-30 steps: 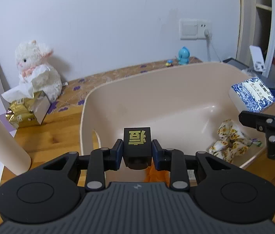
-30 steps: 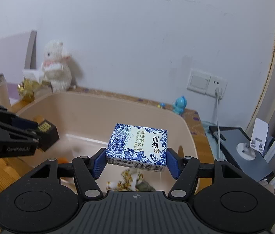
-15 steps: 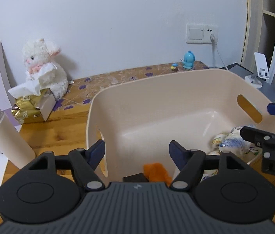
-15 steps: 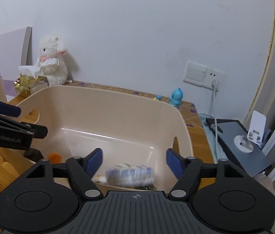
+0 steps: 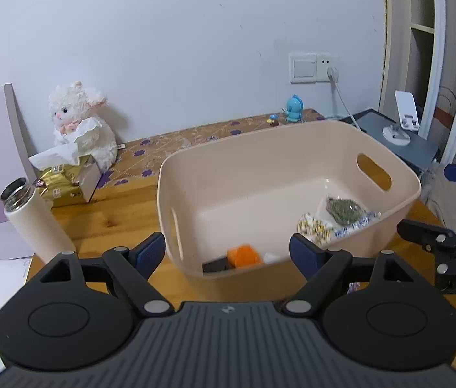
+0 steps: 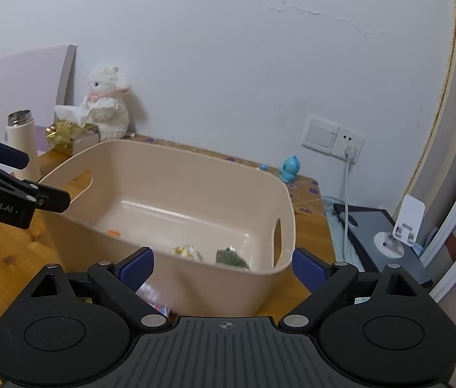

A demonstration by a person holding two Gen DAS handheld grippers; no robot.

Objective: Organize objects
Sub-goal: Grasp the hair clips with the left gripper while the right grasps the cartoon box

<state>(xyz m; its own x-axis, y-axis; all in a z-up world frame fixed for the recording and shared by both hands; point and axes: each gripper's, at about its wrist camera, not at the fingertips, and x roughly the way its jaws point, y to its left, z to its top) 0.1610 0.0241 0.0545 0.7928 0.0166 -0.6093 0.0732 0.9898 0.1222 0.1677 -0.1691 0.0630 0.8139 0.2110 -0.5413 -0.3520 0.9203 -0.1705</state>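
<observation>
Both grippers are hanging with jaws spread wide and nothing between them: the left gripper (image 5: 227, 251) and the right gripper (image 6: 223, 262) are each facing the beige plastic basket (image 5: 260, 142) on the wooden tabletop (image 5: 114, 216). Inside it are lying a black block (image 5: 215, 264), an orange cube (image 5: 243, 255), a floral fabric scrunchie (image 5: 313, 226) and a clear packet of green leaves (image 5: 344, 210) (partly hidden from the right wrist). Off to the left a cream steel-topped flask (image 5: 30, 216) is standing by a white plush lamb (image 5: 82, 119).
</observation>
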